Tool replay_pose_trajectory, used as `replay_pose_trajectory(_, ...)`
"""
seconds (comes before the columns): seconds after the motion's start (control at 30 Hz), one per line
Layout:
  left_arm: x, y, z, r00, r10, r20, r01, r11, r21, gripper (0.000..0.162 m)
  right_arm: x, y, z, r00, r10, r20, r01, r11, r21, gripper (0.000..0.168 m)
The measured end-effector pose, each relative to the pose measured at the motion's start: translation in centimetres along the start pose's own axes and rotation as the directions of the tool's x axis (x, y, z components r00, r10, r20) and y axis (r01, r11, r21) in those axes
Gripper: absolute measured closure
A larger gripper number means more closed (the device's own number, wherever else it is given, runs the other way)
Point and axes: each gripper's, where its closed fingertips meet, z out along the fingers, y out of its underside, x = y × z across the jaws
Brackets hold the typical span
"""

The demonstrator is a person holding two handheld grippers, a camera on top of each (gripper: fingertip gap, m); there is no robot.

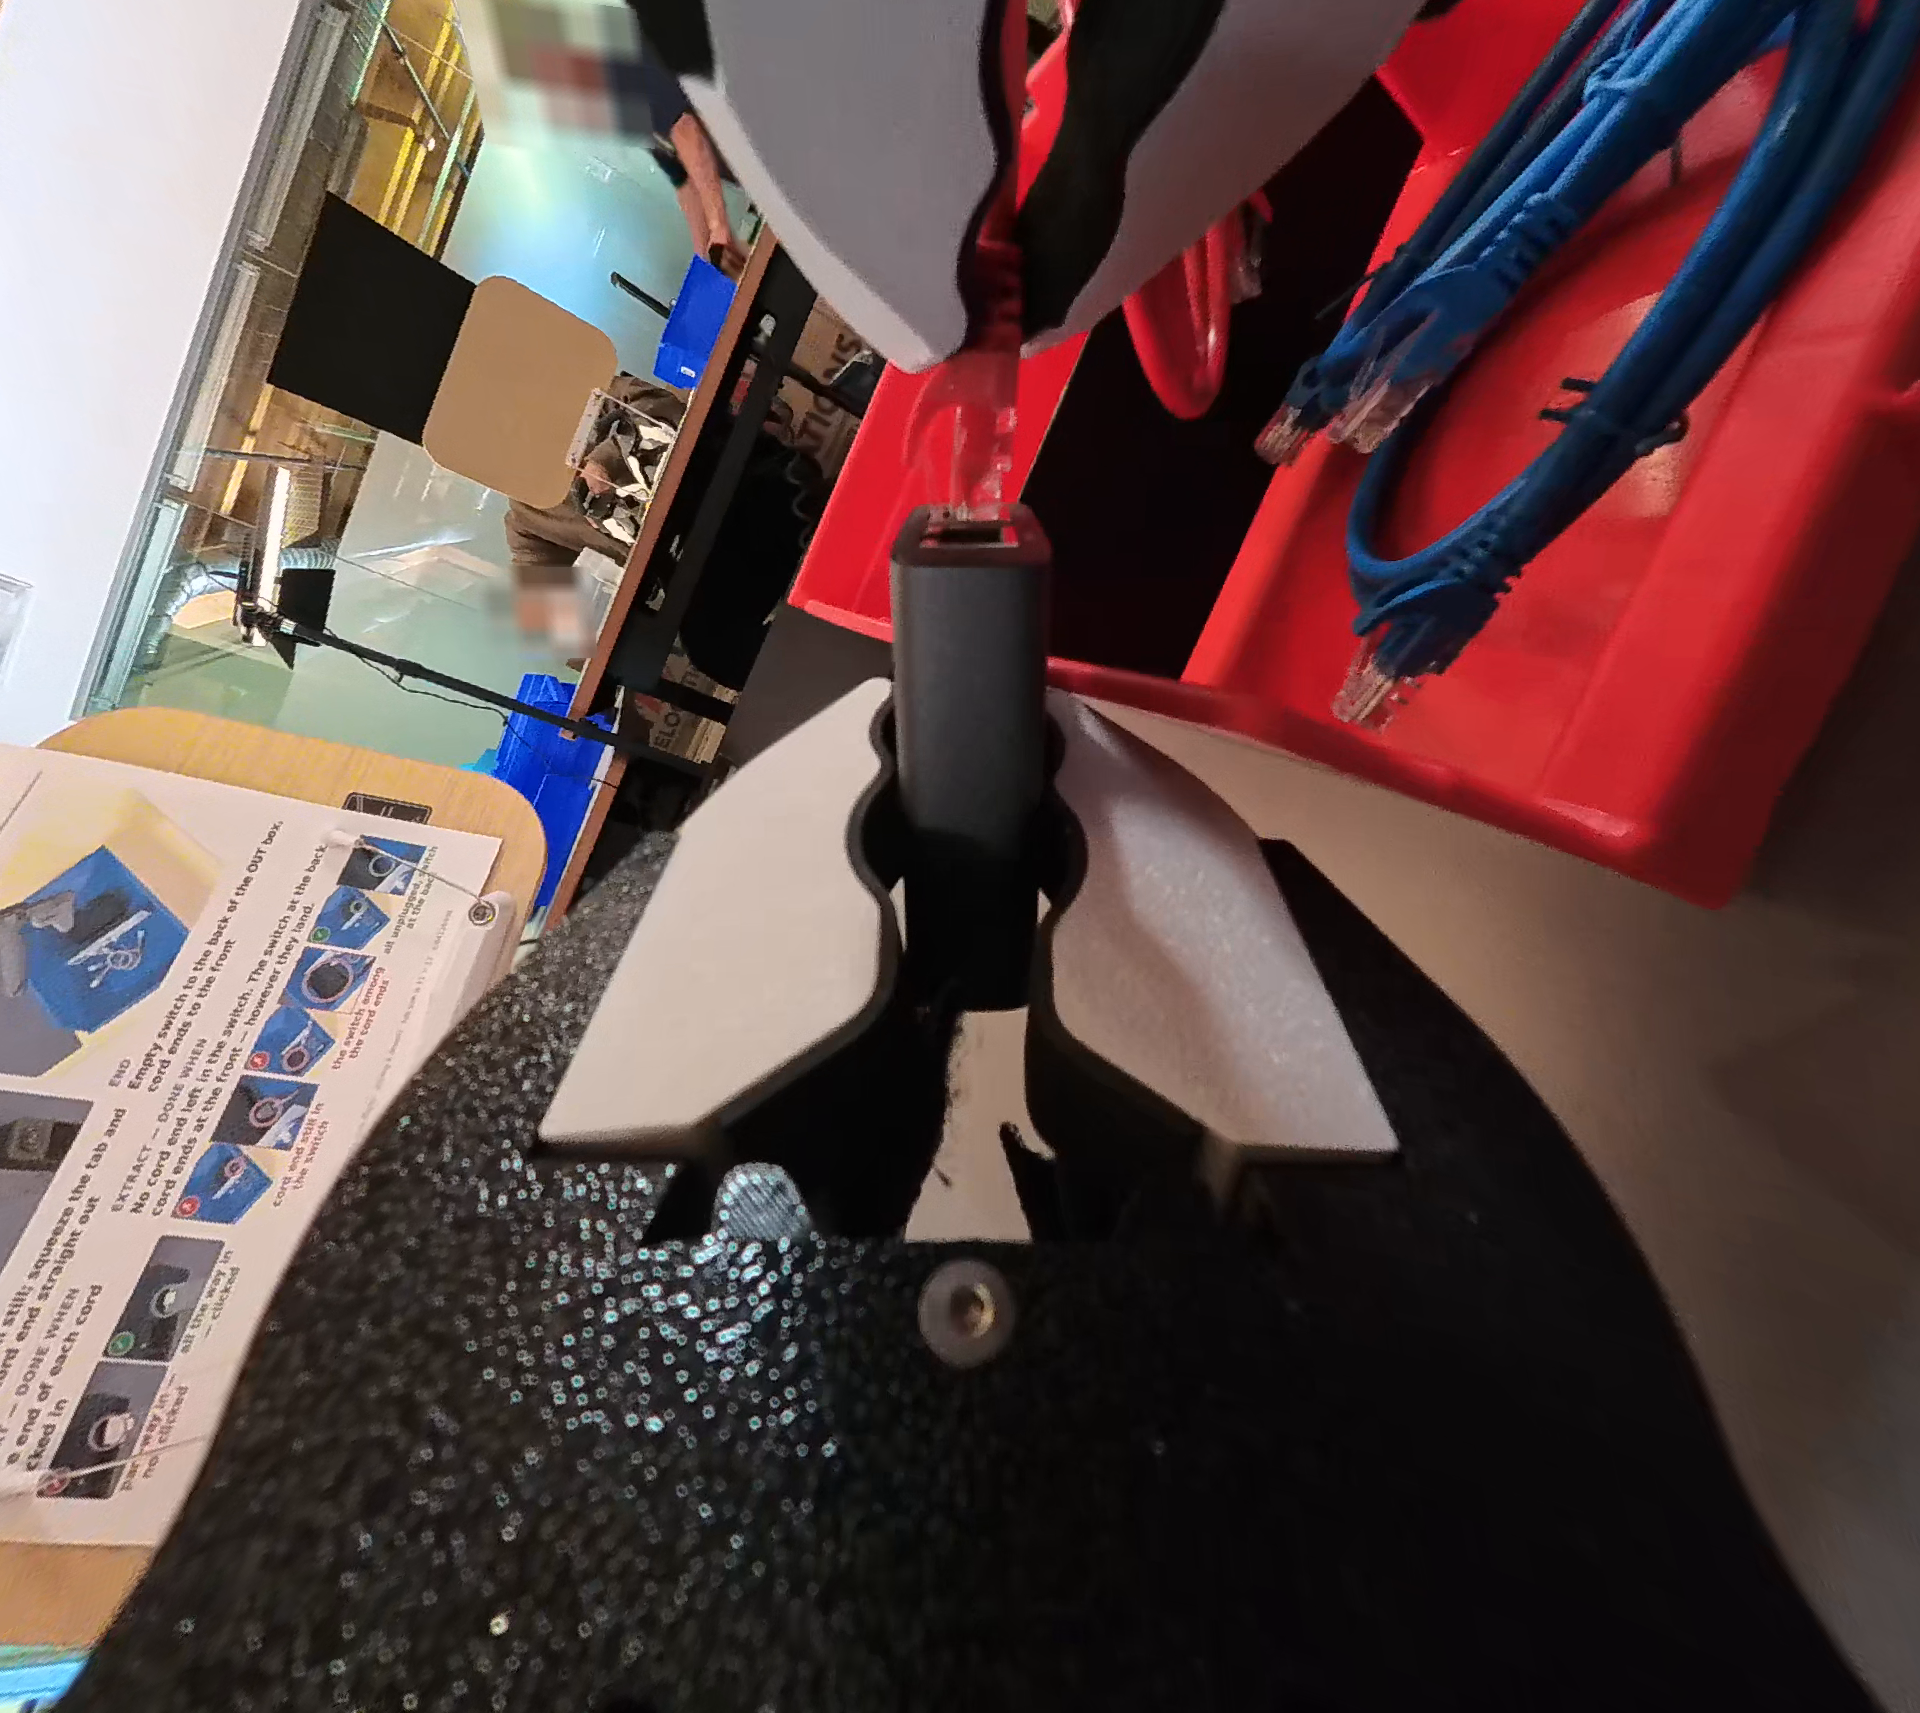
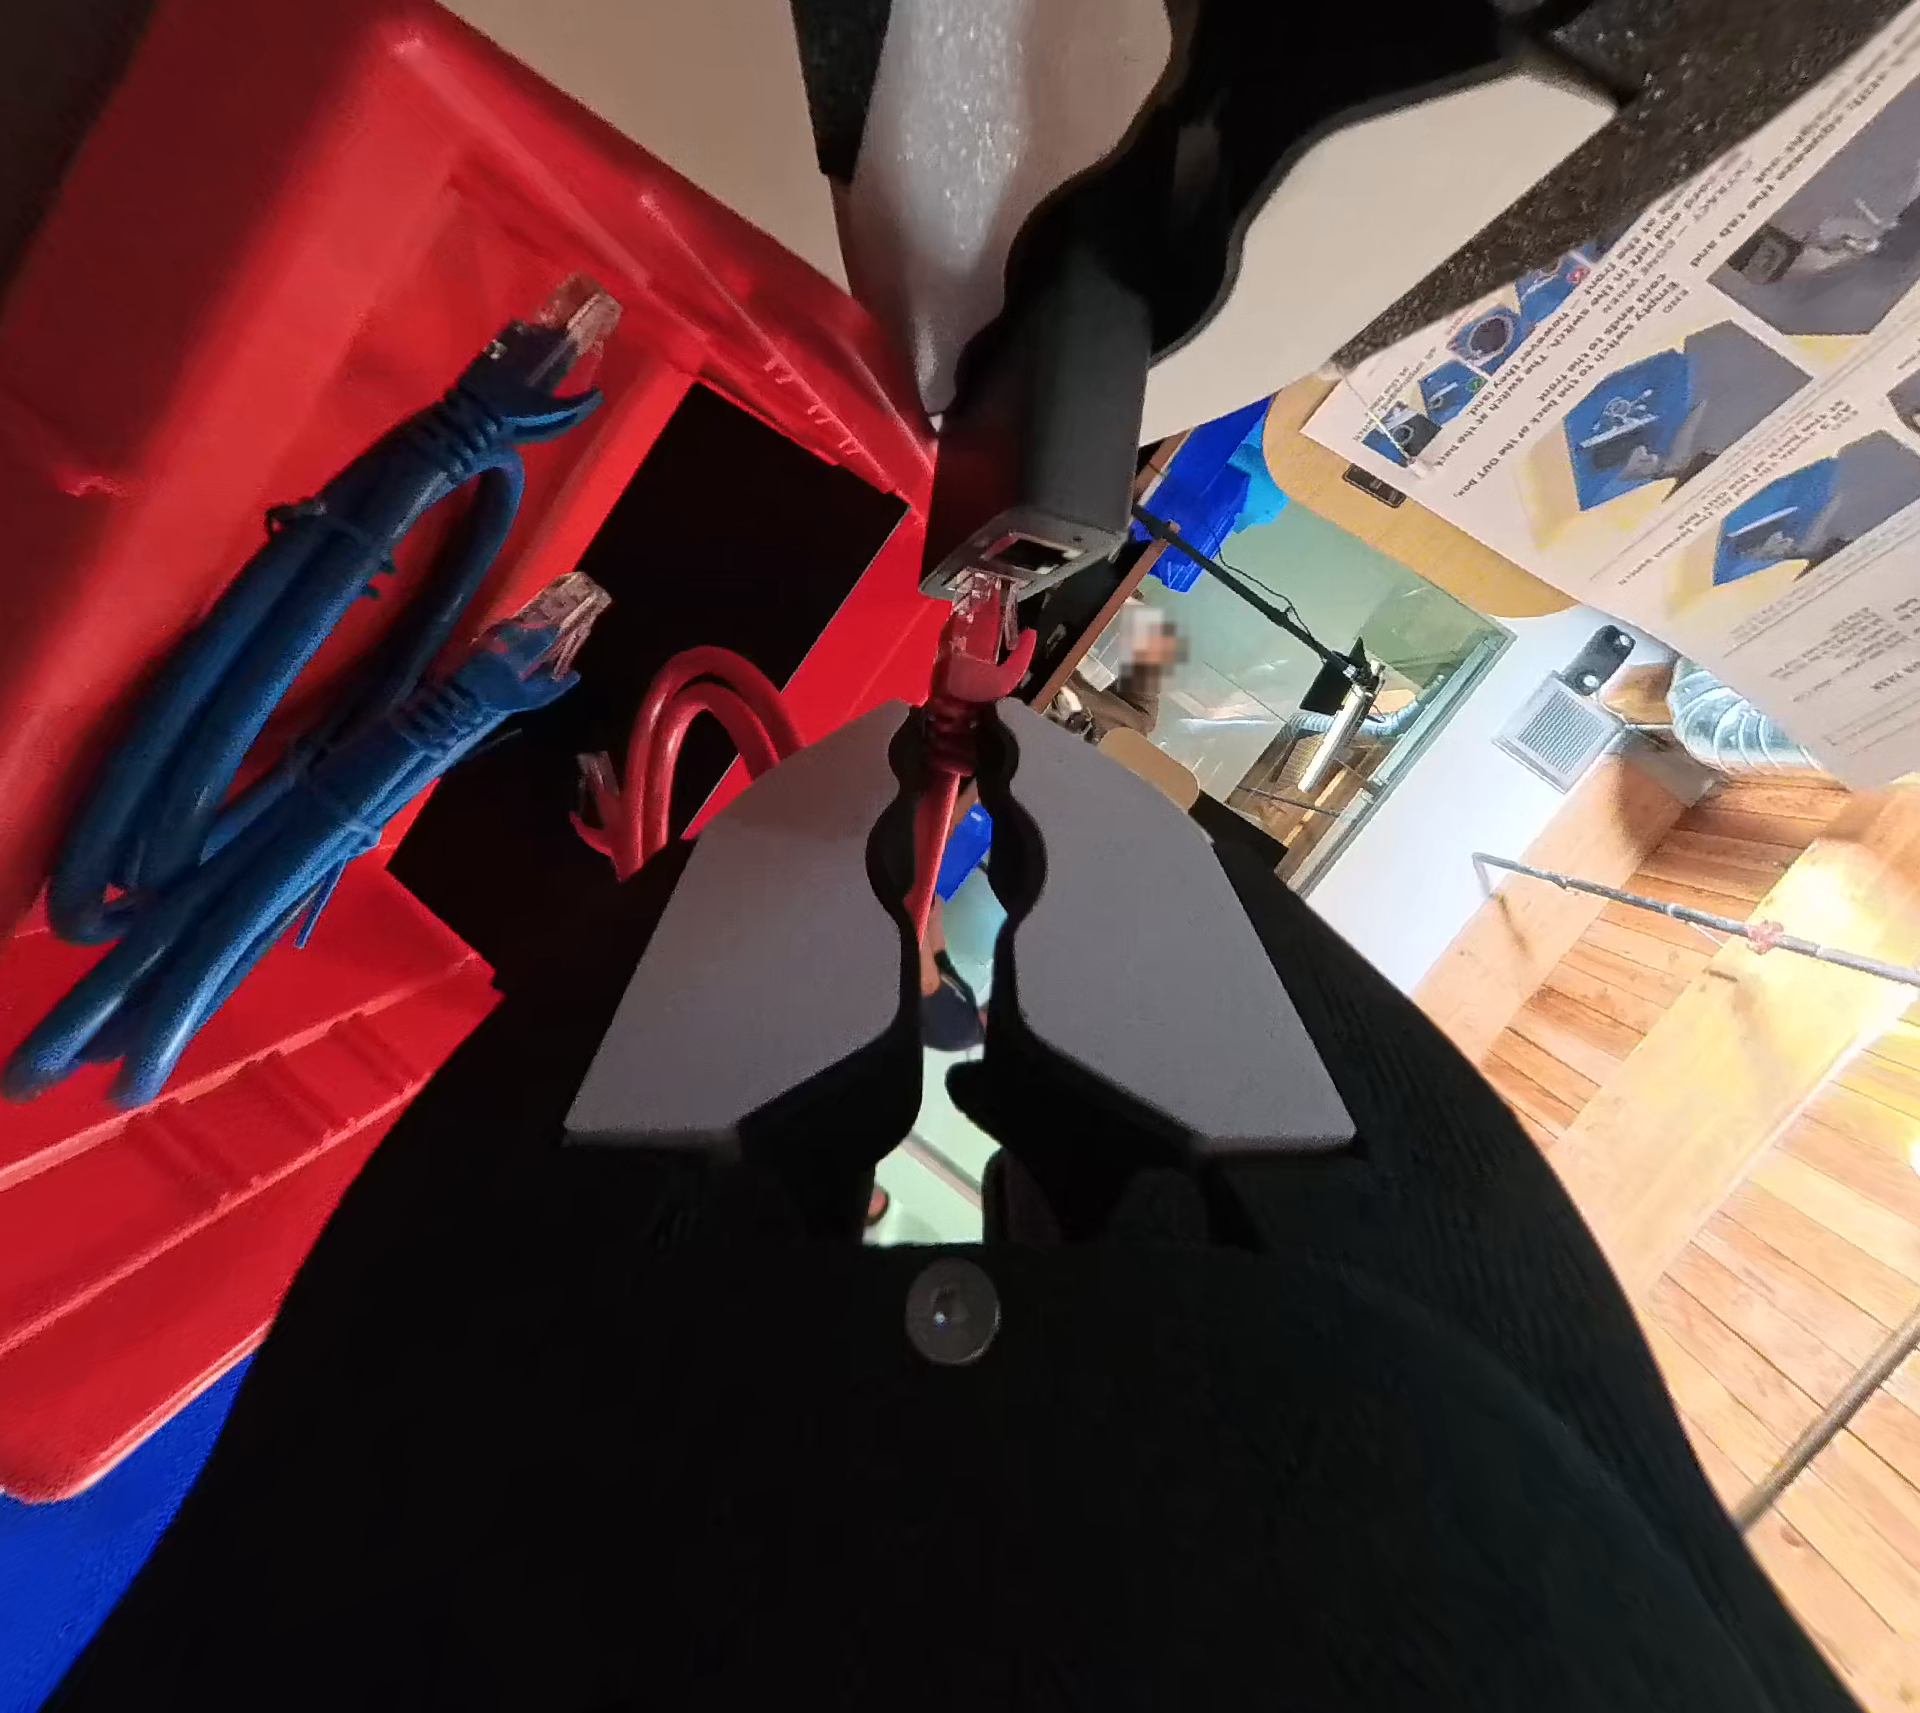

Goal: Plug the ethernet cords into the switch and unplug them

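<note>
My left gripper is shut on a dark grey adapter block with a socket at its far end; it also shows in the right wrist view. My right gripper is shut on a red network cable just behind its clear plug. The plug tip touches the socket mouth. In the left wrist view the right gripper comes in from above, with the clear plug at the socket opening.
Red bins stand behind, one holding bundled blue network cables, also in the right wrist view. A coil of the red cable hangs by a dark bin opening. A printed instruction sheet lies at left. My right fingertips sit around 5 cm from my left ones.
</note>
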Motion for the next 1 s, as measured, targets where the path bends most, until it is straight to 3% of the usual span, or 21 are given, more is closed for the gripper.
replay_pose_trajectory(0.03, 0.0, -0.1, 0.0, 1.0, -0.003, -0.002, 0.003, 1.0, 0.002, 0.142, 0.1, 0.0, 0.0, 1.0, -0.005, 0.002, 0.005, 1.0, -0.003, 0.162)
replay_pose_trajectory(0.4, 0.4, -0.3, 0.1, 0.999, -0.04, -0.024, 0.04, 0.999, -0.006, 0.141, 0.1, 0.0, 0.1, 0.999, -0.03, 0.017, 0.03, 0.999, -0.012, 0.162)
replay_pose_trajectory(0.5, 0.2, 0.3, 0.4, 0.996, -0.074, -0.051, 0.074, 0.997, -0.008, 0.14, 0.0, 0.1, 0.6, 0.998, 0.055, 0.039, -0.055, 0.998, 0.001, 0.16)
replay_pose_trajectory(0.77, -2.3, 0.8, -0.3, 0.978, -0.206, -0.006, 0.206, 0.977, 0.056, 0.141, 2.2, 2.1, -0.7, 0.959, 0.282, -0.035, -0.279, 0.958, 0.07, 0.129)
replay_pose_trajectory(0.93, -3.6, 1.7, -0.4, 0.968, -0.241, 0.067, 0.238, 0.97, 0.051, 0.141, 1.8, 5.9, -2.4, 0.942, 0.327, -0.076, -0.33, 0.943, -0.031, 0.124)
replay_pose_trajectory(1.0, -4.4, 2.2, -0.5, 0.947, -0.308, 0.092, 0.302, 0.951, 0.069, 0.141, 0.5, 6.5, -3.3, 0.914, 0.405, -0.014, -0.405, 0.914, -0.023, 0.126)
